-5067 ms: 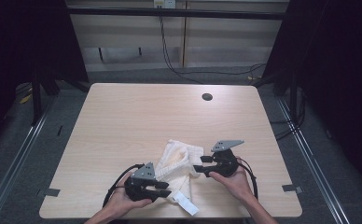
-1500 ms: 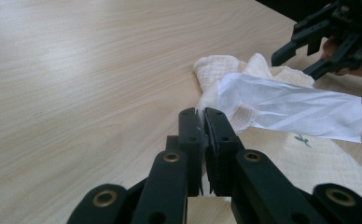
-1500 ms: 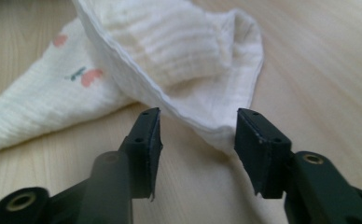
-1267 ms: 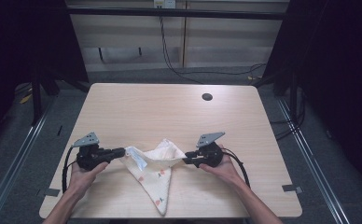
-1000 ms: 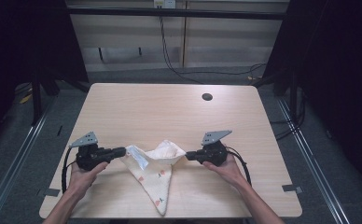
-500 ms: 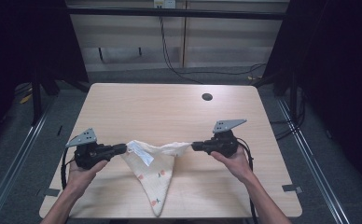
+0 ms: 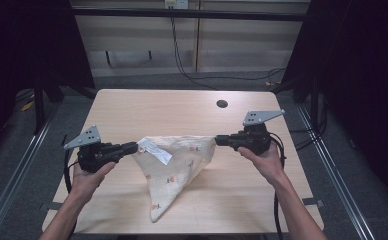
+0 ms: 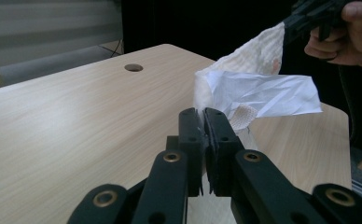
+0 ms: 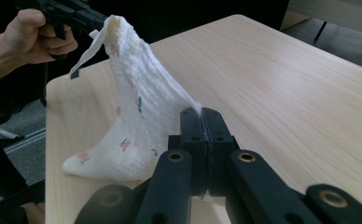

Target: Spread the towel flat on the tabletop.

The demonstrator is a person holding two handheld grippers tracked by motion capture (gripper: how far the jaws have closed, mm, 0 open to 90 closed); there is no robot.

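The cloth (image 7: 177, 165) hangs above the counter (image 7: 182, 107), its top edge stretched level from side to side, its tip pointing down to touch the counter. The left gripper (image 7: 132, 147) and right gripper (image 7: 220, 140) jaws each clamp one top corner

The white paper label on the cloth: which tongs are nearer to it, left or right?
Left. The left tongs grip the cloth corner right beside the white label; the right tongs grip the opposite corner, across the stretched top edge.
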